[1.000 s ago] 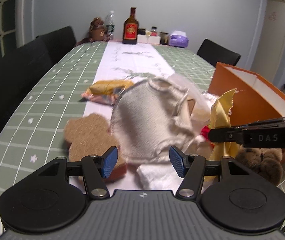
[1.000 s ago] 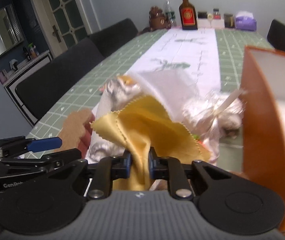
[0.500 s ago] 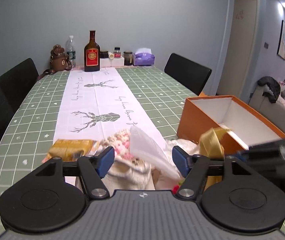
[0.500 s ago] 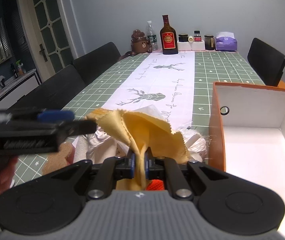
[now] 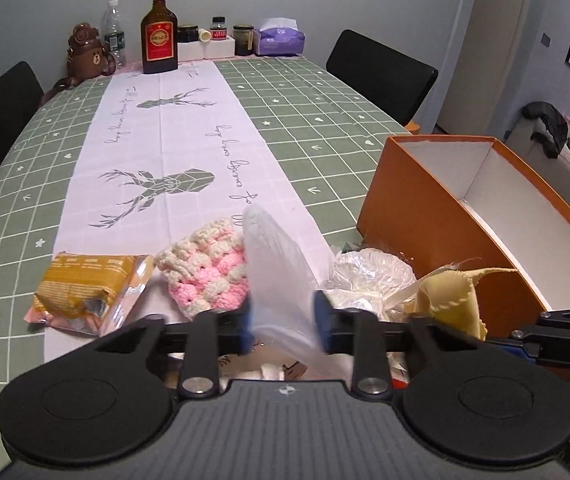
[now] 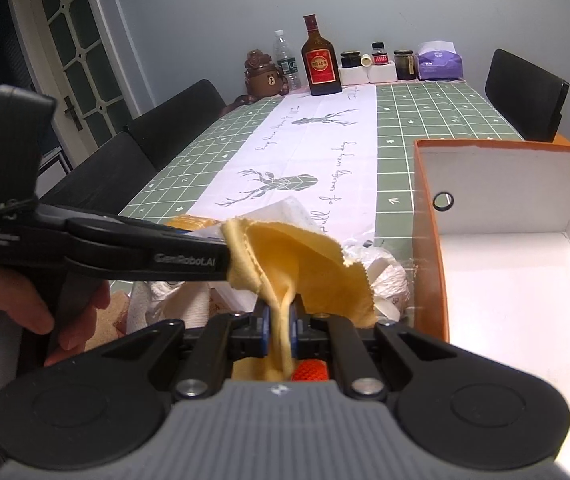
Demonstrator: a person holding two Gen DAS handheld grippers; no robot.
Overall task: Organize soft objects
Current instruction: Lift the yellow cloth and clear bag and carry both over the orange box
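On the tabletop (image 5: 325, 92), near edge: heap of soft items lying just beside the orange box (image 5: 437, 216), presumably gathered there for loading into it
Box: open top, white inside, nothing visible in it; judged the destination for the soft items
Yellow cloth (image 6: 297, 256): lifted clear of the heap, hanging from one pinched fold; judged held that way so it can be carried over the box wall
Right claw (image 6: 281, 330): pressed together on the yellow cloth, blue pads nearly meeting through the fabric
Clear plastic bag (image 5: 277, 276): standing up between the left pads, rising from the heap
Left claw (image 5: 281, 322): closing, bag between the pads; pads at the film's sides, gap narrow; firm grip not confirmed, edges blurred
Pink-and-cream crochet piece (image 5: 205, 272): flat on the runner, just beside the bag, untouched
Yellow packet (image 5: 85, 284): left of the crochet piece, untouched
Far end: bottles, jars, tissue box, well apart; no bearing on the work
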